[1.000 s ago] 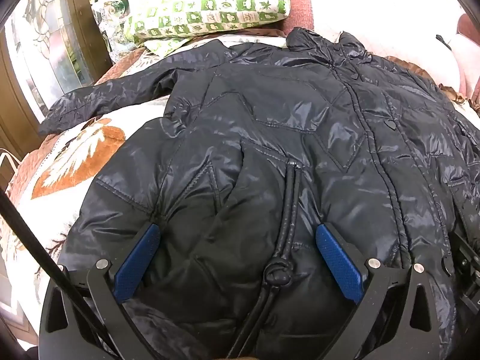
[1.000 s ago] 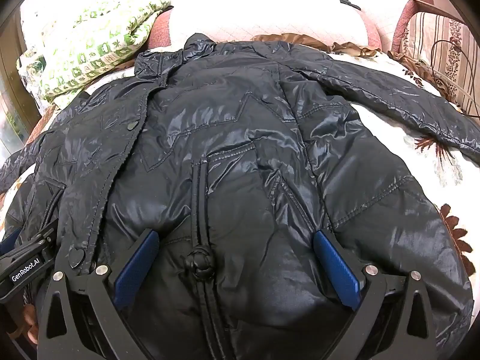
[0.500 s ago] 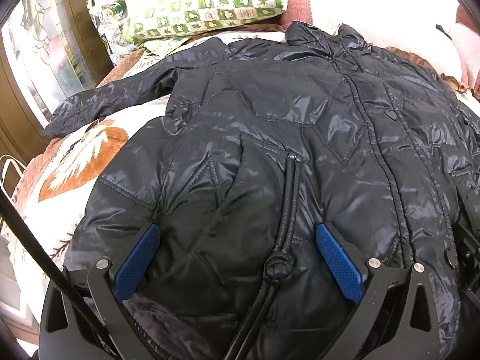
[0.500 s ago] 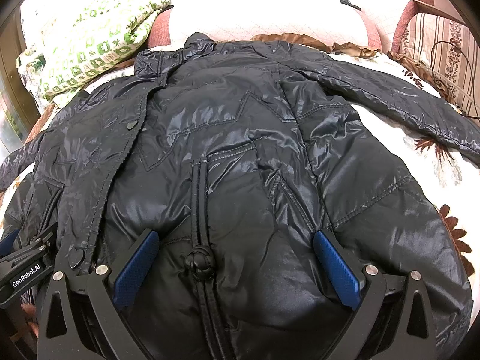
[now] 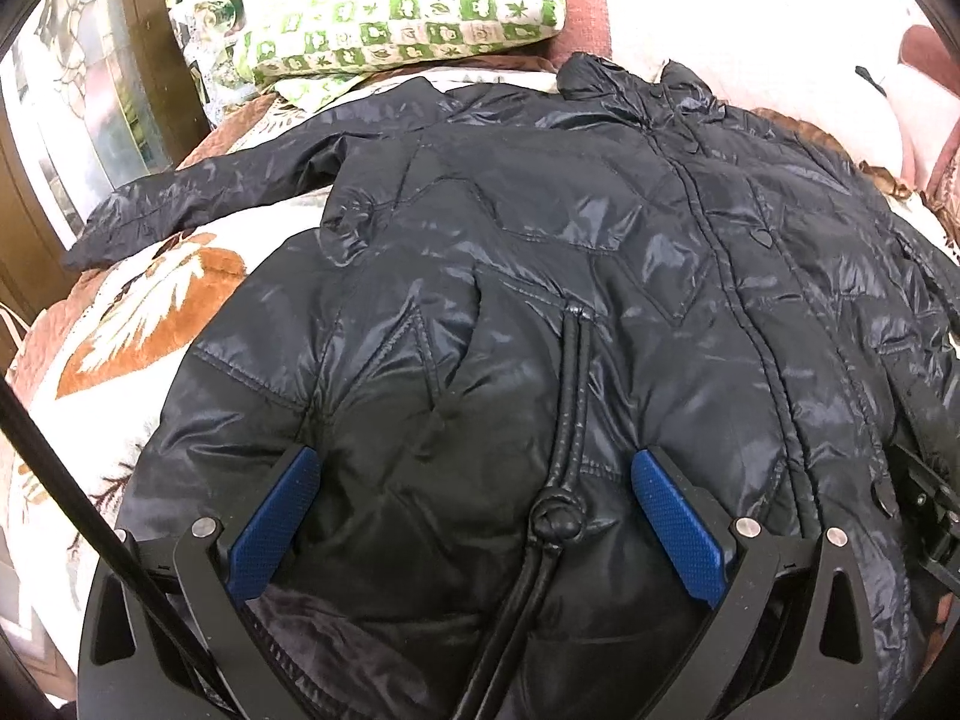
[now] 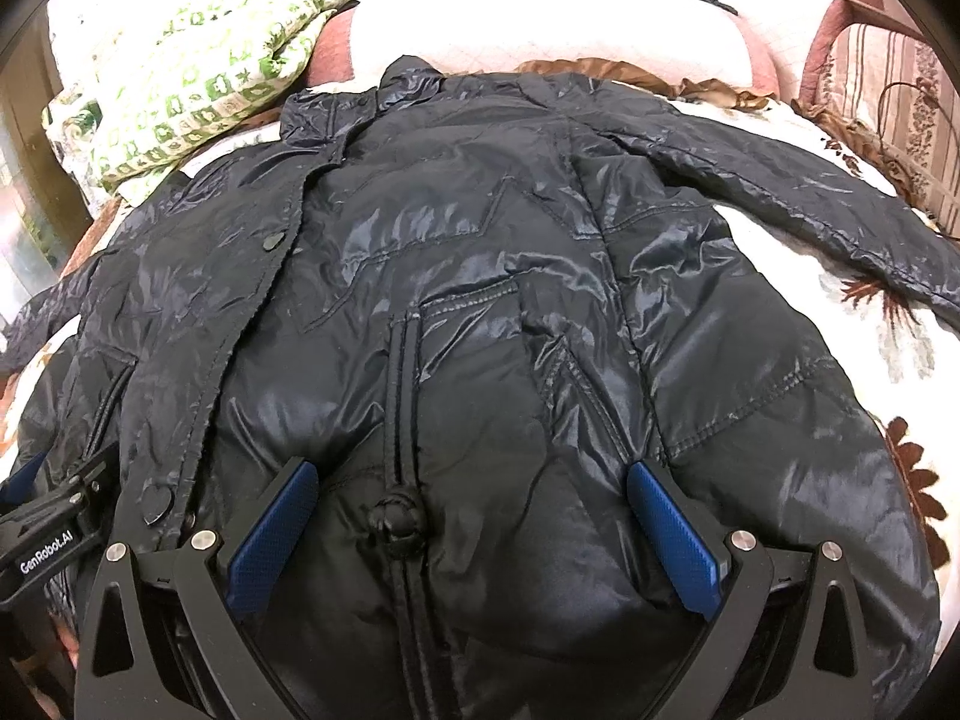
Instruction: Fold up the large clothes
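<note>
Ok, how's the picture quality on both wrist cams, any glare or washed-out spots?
Left wrist view: fisheye bending at the edges, shiny glare patches on the black jacket, far top right overexposed. Right wrist view: the pale bedding behind the collar is blown out white; jacket seams stay sharp.

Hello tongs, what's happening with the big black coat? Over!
Left tongs open, right tongs open, both at hem. Black coat flat, sleeves out, unfolded. Green pillow beyond collar.

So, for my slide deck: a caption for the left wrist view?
Open left gripper at the hem of a black puffer jacket spread flat on a floral bedspread.
</note>
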Available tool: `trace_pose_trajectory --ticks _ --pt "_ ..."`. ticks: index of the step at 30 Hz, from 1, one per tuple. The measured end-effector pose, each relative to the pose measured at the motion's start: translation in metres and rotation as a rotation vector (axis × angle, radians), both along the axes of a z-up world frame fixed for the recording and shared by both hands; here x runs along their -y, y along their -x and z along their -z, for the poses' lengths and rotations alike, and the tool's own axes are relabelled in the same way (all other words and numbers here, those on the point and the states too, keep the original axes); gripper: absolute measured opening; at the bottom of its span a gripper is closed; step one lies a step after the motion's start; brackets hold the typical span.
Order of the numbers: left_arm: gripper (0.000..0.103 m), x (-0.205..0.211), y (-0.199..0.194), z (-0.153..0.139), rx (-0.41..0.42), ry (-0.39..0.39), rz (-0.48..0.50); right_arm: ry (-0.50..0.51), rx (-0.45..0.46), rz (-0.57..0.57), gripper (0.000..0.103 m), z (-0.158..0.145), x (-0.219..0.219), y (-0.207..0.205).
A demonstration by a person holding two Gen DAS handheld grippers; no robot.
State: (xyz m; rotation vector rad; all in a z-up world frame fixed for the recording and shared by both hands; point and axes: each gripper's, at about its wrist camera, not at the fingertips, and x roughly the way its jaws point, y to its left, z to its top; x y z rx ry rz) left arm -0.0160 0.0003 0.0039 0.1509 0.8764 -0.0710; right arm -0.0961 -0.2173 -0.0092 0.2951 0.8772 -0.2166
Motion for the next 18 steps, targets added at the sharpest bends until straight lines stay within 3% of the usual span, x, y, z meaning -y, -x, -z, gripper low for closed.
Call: trace_pose_trajectory --ticks 3,8,12,18 --pt "0.103 0.001 0.002 -0.002 0.005 -0.010 0.006 0.005 0.012 0.004 0.103 0.001 -0.002 0.000" --pt "0.103 -0.007 -0.004 -0.004 -0.028 0.071 0.007 -0.002 0.023 0.005 0.103 0.000 0.000 0.003" --pt "0.103 0.009 -0.005 -0.001 -0.049 -0.054 -0.014 -0.004 0.025 0.005 0.103 0.000 0.000 0.004" --pt "0.103 0.011 0.000 -0.002 -0.016 -0.112 0.038 -0.009 0.021 0.003 0.103 -0.002 0.000 0.003"
